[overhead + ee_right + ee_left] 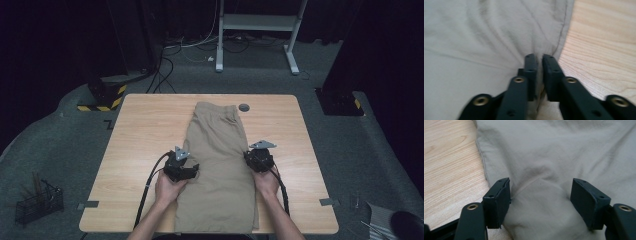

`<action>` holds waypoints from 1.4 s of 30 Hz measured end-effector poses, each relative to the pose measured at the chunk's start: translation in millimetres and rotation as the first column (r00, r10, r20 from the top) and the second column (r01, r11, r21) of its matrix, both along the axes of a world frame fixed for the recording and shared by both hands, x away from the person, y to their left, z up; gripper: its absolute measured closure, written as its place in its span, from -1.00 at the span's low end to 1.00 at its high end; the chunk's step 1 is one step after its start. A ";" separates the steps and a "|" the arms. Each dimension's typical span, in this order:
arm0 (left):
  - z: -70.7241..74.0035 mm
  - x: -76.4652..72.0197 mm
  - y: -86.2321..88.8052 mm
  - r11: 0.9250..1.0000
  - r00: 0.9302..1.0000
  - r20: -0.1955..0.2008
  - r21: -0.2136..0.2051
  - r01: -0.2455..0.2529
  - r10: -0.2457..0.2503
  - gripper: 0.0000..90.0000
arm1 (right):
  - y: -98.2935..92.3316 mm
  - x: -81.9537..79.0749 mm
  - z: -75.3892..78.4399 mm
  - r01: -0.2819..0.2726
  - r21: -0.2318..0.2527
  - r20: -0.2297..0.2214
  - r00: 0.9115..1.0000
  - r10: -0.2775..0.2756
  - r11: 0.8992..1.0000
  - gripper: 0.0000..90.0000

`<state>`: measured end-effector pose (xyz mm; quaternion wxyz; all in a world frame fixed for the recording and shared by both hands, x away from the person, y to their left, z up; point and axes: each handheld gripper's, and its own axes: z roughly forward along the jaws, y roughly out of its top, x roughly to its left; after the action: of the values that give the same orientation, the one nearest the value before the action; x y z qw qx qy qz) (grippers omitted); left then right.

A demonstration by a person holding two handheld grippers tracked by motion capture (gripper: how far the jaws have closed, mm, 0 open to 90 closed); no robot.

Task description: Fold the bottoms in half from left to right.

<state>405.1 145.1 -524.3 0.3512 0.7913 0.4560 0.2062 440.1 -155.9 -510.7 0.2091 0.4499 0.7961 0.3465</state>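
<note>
A pair of khaki shorts [217, 160] lies flat down the middle of the wooden table [140, 130], folded lengthwise, waistband at the far end. My left gripper [192, 169] rests on the shorts' left edge, open, its jaws set wide apart with a hump of the khaki fabric [541, 195] between them. My right gripper [251, 156] sits at the shorts' right edge, and its jaws are shut on a pinched fold of the fabric [539, 75] right by the hem. A hand holds each gripper from the near side.
A small dark round disc [244, 107] lies on the table beside the waistband. Bare wood [604, 57] flanks the shorts on both sides. On the floor stand a black wire basket [37, 202] at left and a white desk frame [257, 30] at the back.
</note>
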 end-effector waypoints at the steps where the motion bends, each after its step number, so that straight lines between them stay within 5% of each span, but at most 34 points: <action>1: 0.0 -1.3 -0.1 1.000 1.000 0.000 -0.001 -0.001 0.001 -0.25 | 1.6 -3.1 0.9 -0.008 -0.005 0.006 1.000 0.008 1.000 0.61; 5: 0.9 -12.8 3.4 1.000 1.000 -0.008 0.005 0.012 -0.012 -0.24 | 7.5 -14.8 -5.1 -0.057 -0.042 -0.028 0.998 0.056 0.997 0.59; 12: 1.1 -62.6 10.2 0.999 0.999 -0.012 0.002 0.051 -0.051 -0.23 | 2.8 -55.6 -5.8 -0.126 -0.014 -0.042 0.991 0.125 0.992 0.56; 14: 3.7 -66.4 11.7 0.998 0.997 -0.026 -0.001 0.068 -0.068 -0.23 | 2.1 -62.8 -3.4 -0.145 -0.017 -0.042 0.989 0.144 0.989 0.52; 18: 15.5 -49.4 11.6 0.997 0.998 -0.001 -0.050 0.060 -0.060 -0.24 | -2.9 -49.5 8.1 -0.105 0.043 0.009 0.995 0.104 0.994 0.51; 20: 19.9 -35.8 6.4 0.998 0.998 0.025 -0.045 0.050 -0.049 -0.25 | -0.1 -35.6 11.1 -0.079 0.043 0.004 0.997 0.079 0.996 0.47; 24: 12.7 -11.1 -3.4 1.000 1.000 0.002 -0.001 0.017 -0.017 -0.26 | 10.8 -3.1 6.9 -0.016 0.017 -0.016 1.000 0.016 1.000 0.36; 26: 4.0 -5.9 -6.1 0.999 1.000 -0.023 0.030 0.010 -0.010 -0.27 | 15.8 7.8 1.3 -0.010 -0.001 -0.037 0.999 0.010 1.000 0.49; 27: 1.7 -6.4 -4.7 1.000 1.000 -0.016 0.013 0.009 -0.009 -0.28 | 18.6 11.4 -2.0 -0.017 -0.020 -0.049 0.999 0.016 1.000 0.66; 29: 0.2 -8.1 -1.8 1.000 1.000 -0.007 0.002 0.012 -0.012 -0.27 | 20.2 12.1 -4.9 -0.025 -0.046 -0.033 0.999 0.024 0.999 0.96; 35: -0.4 -6.7 2.5 1.000 1.000 0.003 0.001 0.024 -0.024 -0.24 | 3.8 23.5 -6.5 0.015 -0.031 -0.026 1.000 -0.015 0.999 0.99; 38: 0.5 -6.3 2.1 1.000 1.000 -0.003 0.006 0.018 -0.018 -0.24 | 3.2 25.4 -2.6 0.016 -0.050 -0.026 1.000 -0.018 0.999 0.81; 42: 5.0 -14.2 3.1 1.000 1.000 -0.004 -0.005 0.029 -0.029 -0.25 | 3.8 1.0 10.9 -0.019 0.007 0.017 1.000 0.019 1.000 0.53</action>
<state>390.9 148.2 -519.3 0.3550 0.7976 0.4456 0.1983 441.1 -152.1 -499.8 0.2109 0.4402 0.7972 0.3553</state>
